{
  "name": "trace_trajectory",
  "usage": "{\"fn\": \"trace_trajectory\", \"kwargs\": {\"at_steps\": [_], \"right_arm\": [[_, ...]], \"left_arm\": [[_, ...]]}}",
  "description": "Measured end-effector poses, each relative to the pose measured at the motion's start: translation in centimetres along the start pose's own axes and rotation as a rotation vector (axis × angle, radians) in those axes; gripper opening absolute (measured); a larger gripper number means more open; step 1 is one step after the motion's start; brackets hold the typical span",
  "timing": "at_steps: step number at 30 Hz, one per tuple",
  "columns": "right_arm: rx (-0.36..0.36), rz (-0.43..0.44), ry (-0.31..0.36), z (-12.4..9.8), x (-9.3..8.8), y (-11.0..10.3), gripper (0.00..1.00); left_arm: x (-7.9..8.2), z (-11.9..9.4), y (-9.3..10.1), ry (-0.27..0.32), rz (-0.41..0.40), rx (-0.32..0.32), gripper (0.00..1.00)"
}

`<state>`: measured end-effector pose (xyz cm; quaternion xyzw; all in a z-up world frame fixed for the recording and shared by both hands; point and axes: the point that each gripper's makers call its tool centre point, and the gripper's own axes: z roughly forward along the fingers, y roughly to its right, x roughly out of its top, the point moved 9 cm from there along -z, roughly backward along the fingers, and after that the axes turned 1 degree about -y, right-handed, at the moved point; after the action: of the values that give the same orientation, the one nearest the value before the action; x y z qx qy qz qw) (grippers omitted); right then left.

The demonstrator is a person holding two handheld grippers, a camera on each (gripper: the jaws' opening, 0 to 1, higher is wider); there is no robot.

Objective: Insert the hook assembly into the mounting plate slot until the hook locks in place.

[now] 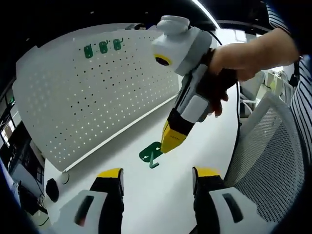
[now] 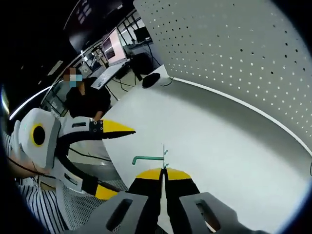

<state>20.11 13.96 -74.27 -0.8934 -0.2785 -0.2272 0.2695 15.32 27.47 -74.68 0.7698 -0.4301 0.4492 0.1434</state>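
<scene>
A green hook assembly (image 1: 150,157) lies low over the white table (image 1: 146,204), with my right gripper (image 1: 170,141) shut on it from above, a hand holding that gripper. In the right gripper view the hook's (image 2: 146,159) green rod sticks out left of my shut right gripper (image 2: 164,170). My left gripper (image 1: 158,176) is open just short of the hook, nothing between its jaws; in the right gripper view the left gripper (image 2: 113,160) also stands open at the left. The white perforated mounting plate (image 1: 97,97) stands upright behind the table, and the plate (image 2: 243,48) rises at upper right.
Three green hooks (image 1: 103,47) hang near the plate's top edge. A black mouse-like object (image 1: 52,189) lies at the table's end by the plate. A grey mesh chair back (image 1: 273,161) stands at the right. A person (image 2: 83,100) sits beyond the table, near monitors (image 2: 114,46).
</scene>
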Motion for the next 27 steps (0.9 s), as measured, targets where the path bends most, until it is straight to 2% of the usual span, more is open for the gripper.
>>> {"fn": "trace_trajectory", "kwargs": {"at_steps": [1, 3, 8, 13, 23, 27], "right_arm": [[0.017, 0.005, -0.028, 0.0, -0.1, -0.3, 0.0], [0.038, 0.016, -0.039, -0.1, 0.0, -0.7, 0.0], [0.058, 0.03, -0.085, -0.3, -0.2, -1.1, 0.0], [0.077, 0.046, -0.132, -0.4, -0.3, -1.3, 0.0], [0.114, 0.124, -0.172, -0.6, -0.3, -1.2, 0.0], [0.124, 0.143, -0.199, -0.6, -0.6, -1.1, 0.0]], "left_arm": [[0.0, 0.0, 0.1, -0.001, 0.007, -0.003, 0.5], [-0.1, 0.0, 0.2, -0.002, 0.011, -0.015, 0.48], [0.1, -0.2, 0.5, 0.014, 0.059, -0.024, 0.35], [0.3, -0.2, 0.9, 0.02, 0.098, -0.046, 0.29], [0.0, -0.4, 1.3, 0.023, 0.141, -0.065, 0.14], [0.0, -0.4, 1.4, 0.036, 0.153, -0.068, 0.12]]}}
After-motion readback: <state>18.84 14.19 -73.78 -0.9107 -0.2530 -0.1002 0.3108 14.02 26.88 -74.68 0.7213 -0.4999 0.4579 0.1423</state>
